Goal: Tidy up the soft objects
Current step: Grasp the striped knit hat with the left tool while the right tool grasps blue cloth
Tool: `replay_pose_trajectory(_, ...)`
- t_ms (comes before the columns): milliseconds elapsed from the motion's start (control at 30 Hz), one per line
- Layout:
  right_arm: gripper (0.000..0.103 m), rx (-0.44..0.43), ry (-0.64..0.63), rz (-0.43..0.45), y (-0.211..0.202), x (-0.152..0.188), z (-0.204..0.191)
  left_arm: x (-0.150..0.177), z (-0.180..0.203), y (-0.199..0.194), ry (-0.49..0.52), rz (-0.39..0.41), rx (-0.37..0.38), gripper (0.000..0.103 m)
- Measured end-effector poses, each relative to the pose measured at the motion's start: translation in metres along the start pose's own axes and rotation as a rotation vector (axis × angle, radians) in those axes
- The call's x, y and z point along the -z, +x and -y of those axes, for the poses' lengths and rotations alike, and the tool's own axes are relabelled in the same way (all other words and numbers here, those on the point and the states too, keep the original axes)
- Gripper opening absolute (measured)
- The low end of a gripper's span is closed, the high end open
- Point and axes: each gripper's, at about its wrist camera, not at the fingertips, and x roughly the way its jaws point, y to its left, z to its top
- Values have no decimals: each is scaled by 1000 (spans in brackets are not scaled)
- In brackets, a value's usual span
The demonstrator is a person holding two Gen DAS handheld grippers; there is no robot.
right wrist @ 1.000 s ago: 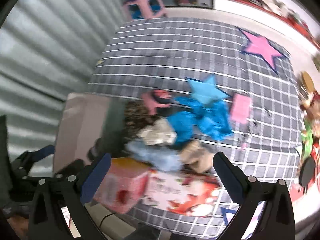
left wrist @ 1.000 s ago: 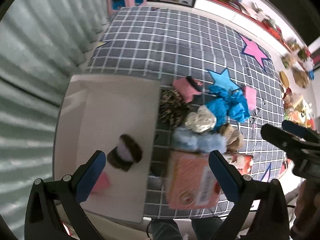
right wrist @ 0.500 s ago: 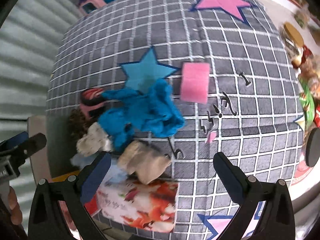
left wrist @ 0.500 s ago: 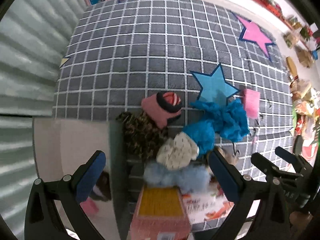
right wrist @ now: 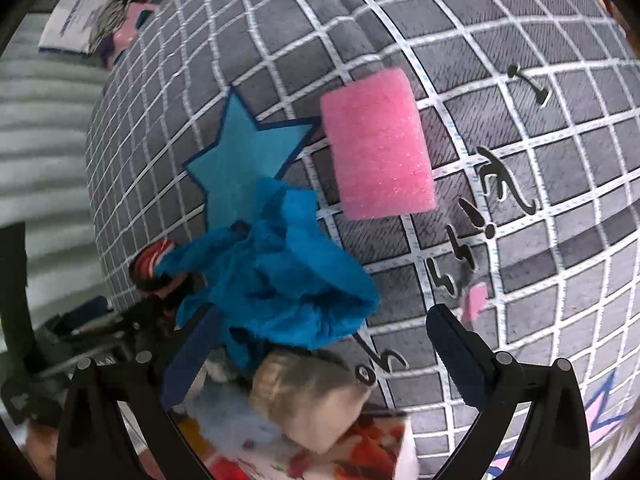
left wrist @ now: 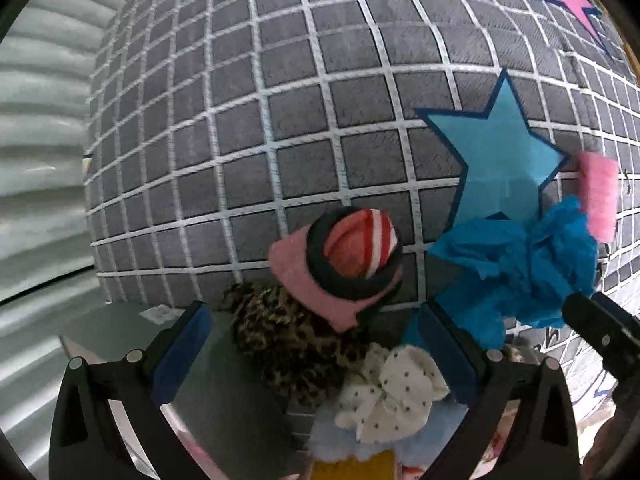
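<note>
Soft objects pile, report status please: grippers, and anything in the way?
Left gripper open, empty, over leopard-print fabric. Right gripper open, empty, over blue cloth. Pink sponge apart. Nothing blocking.

Black grippers, blue finger pads

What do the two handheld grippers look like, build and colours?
Both match. The left gripper and right gripper each have two black plastic fingers with triangular cut-outs, silver screw heads near the knuckles, and dark blue pads on the inner faces. No cables or sleeves are visible.
</note>
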Motion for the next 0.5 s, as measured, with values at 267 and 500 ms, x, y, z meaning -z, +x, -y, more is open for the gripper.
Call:
replay_pose_trajectory(267, 100, 9, -54, -3, 14, -10, -7, -12, 10, 27, -1, -43, 2, 98)
replay_pose_trajectory(500, 39, -24, -159, -15, 11, -5, -18, -14, 19, 39, 46, -30, 26, 50)
